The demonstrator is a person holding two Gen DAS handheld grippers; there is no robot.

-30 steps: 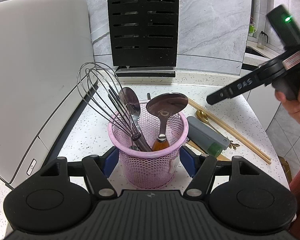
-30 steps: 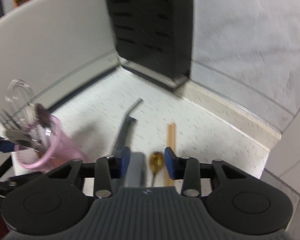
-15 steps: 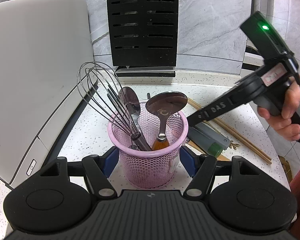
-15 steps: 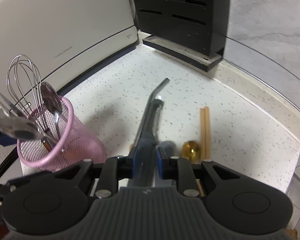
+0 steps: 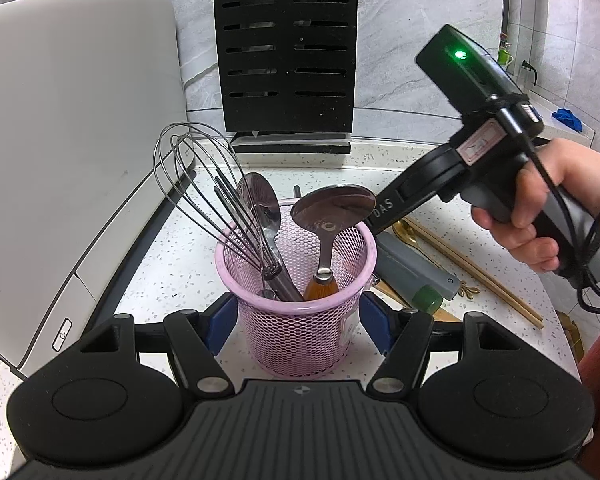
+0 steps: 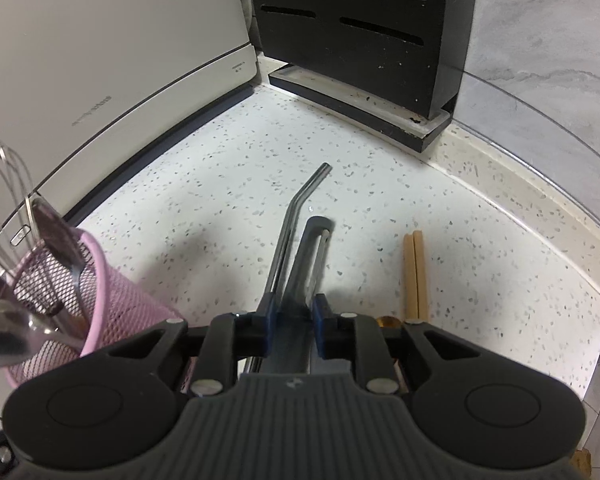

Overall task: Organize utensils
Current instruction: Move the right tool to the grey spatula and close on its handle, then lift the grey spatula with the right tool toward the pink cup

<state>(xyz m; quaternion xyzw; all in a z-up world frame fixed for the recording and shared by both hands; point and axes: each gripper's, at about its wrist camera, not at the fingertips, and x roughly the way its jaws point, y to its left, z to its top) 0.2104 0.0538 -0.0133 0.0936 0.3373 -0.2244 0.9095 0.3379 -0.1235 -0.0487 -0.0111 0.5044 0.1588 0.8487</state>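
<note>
The step in hand looks like a pickup: the right gripper (image 6: pixel 292 326) has its blue pads on either side of a grey case (image 6: pixel 296 280) lying on the counter (image 6: pixel 480 240), just right of the pink basket (image 5: pixel 300 320). The jaws stand narrow, and the pads appear to press the case's flanks, so I judge the grip made or all but made. A bent metal straw (image 6: pixel 296 220) lies along the case's left edge, touching or nearly so; whether it is caught in the pinch I cannot tell. The next move, as I read it, calls for lifting the case clear without dragging the straw, tipping it upright and lowering it into the basket among what already stands there.

The left gripper (image 5: pixel 298 320) clamps the basket at its sides, holding it steady for that drop. Inside the basket stand a whisk (image 5: pixel 204 196), a steel spoon (image 5: pixel 260 208) and a ladle (image 5: pixel 332 212) with a wooden handle.

Further right of the basket, beyond the case, lie a gold spoon (image 5: pixel 406 232) and a pair of chopsticks (image 6: pixel 414 272), not yet sorted. Behind the basket a black knife block (image 5: pixel 284 52) stands against the wall; to its left is a white appliance (image 5: pixel 60 140).
</note>
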